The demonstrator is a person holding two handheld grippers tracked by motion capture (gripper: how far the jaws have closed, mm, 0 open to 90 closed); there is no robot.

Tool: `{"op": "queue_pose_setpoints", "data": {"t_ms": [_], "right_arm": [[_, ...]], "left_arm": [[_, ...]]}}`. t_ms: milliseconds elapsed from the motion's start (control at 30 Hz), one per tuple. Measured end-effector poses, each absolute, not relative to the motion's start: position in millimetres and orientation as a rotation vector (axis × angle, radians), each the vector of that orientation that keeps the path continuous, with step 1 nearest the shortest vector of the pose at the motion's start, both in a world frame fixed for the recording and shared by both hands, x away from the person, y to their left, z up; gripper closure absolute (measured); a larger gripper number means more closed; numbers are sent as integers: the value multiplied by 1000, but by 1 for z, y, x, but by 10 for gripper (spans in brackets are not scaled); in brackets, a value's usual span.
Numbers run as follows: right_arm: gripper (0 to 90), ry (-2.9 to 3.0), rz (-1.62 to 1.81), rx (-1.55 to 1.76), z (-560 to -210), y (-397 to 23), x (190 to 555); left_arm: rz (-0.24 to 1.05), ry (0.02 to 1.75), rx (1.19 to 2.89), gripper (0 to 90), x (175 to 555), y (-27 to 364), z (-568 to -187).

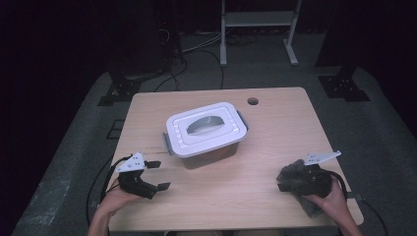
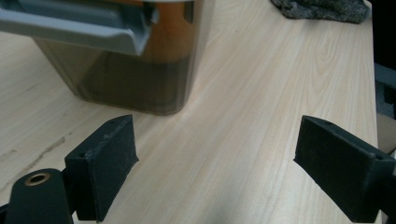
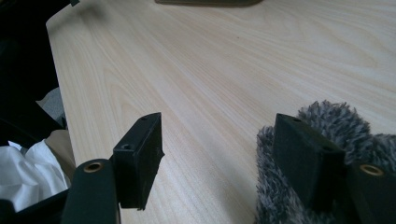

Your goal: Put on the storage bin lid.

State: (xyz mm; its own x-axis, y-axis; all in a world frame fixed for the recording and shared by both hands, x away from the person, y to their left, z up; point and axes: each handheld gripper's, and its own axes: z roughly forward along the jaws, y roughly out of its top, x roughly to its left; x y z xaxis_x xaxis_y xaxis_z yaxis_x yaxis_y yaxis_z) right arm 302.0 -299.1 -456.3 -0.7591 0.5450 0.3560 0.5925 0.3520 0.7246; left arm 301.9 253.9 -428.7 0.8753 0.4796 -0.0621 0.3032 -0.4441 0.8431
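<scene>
The work is sitting at its opening step: nothing is being held, and both tools are resting low at the near edge of the table (image 1: 275, 105). The left gripper (image 1: 156, 175) is standing with its jaws wide apart over bare wood, aimed toward the box (image 1: 206, 135), whose brownish wall and grey side latch (image 2: 79, 30) are filling the top of the left gripper view. The right gripper (image 3: 219, 158) is also gaping wide; one jaw is lying against a fuzzy grey cloth (image 3: 327, 121) at the near right corner, but the pads are not pinching it, so it is gripping nothing.

The box is sitting shut near the middle of the table, white lid (image 1: 205, 129) on, grey handle folded flat in the lid's hollow.

As a judgement, the next move is calling for either the right gripper to centre its jaws around the cloth and close, or the left gripper to reach for the latch so the lid can come off; the cloth is soft and will squash, so a deep bite looks wise.

Count: one box, one lid, one cloth, two grippers, one table
</scene>
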Motion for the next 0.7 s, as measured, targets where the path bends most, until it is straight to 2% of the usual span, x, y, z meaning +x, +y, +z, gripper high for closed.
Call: {"op": "queue_pose_setpoints", "data": {"t_ms": [700], "right_arm": [[325,-2545,-1394,-1062,-457,-300,301]], "left_arm": [[206,616,2076,98,297,257,-454]]}}
